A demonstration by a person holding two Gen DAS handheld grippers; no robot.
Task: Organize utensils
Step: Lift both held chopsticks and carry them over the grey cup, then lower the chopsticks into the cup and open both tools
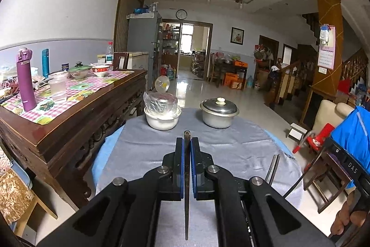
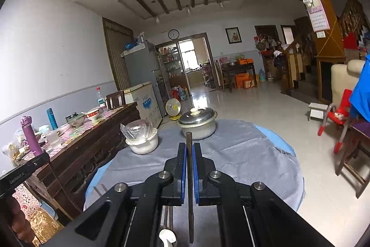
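Note:
My left gripper (image 1: 186, 142) is shut on a dark chopstick (image 1: 186, 177) that runs lengthwise between the blue pads, its end sticking out past the tips. My right gripper (image 2: 189, 147) is shut on a second dark chopstick (image 2: 190, 186), held the same way. Both hover above a round table with a grey cloth (image 1: 219, 149), which also shows in the right wrist view (image 2: 242, 154). More dark chopsticks (image 1: 272, 168) lie at the table's right side. A white spoon handle (image 2: 167, 236) shows under the right gripper.
A white bowl covered with plastic (image 1: 161, 115) and a lidded metal pot (image 1: 219, 114) stand at the table's far edge. A wooden sideboard (image 1: 69, 122) with bottles and bowls stands to the left. A red chair (image 1: 321, 136) and wooden chair are to the right.

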